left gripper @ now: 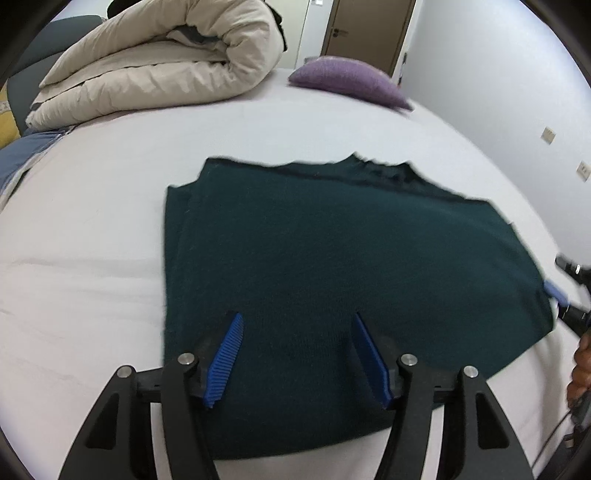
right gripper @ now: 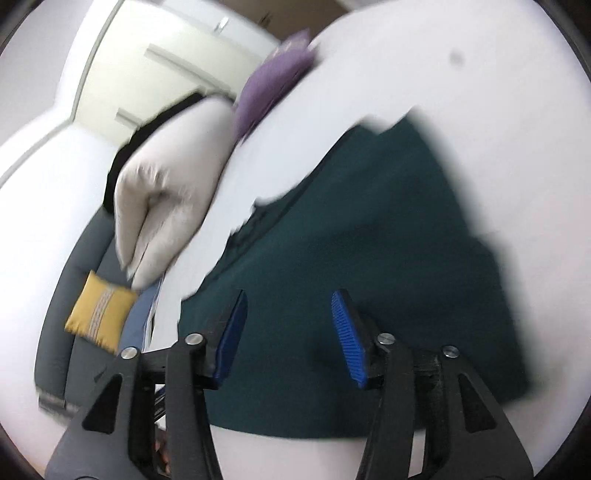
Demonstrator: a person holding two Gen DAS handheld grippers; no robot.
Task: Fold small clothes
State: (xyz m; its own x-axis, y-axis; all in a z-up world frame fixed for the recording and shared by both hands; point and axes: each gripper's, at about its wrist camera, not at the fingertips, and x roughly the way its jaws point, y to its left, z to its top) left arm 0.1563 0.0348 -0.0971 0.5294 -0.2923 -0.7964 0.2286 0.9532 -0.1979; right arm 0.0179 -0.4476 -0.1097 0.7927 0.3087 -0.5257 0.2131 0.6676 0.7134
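A dark green garment (left gripper: 332,266) lies folded at centre of the white bed (left gripper: 92,258), between folds. Left gripper (left gripper: 295,354) and right gripper (right gripper: 288,332) hover parted, empty; next, likely pinch the six-o'clock hem.

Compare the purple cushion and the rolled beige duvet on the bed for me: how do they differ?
The purple cushion is small, and it lies flat as a single piece; the beige duvet is far bulkier and rolled into thick folds. The cushion sits at the far edge near the door, the duvet at the far left by the grey headboard. Both rest on the white bed, well clear of the dark green garment.
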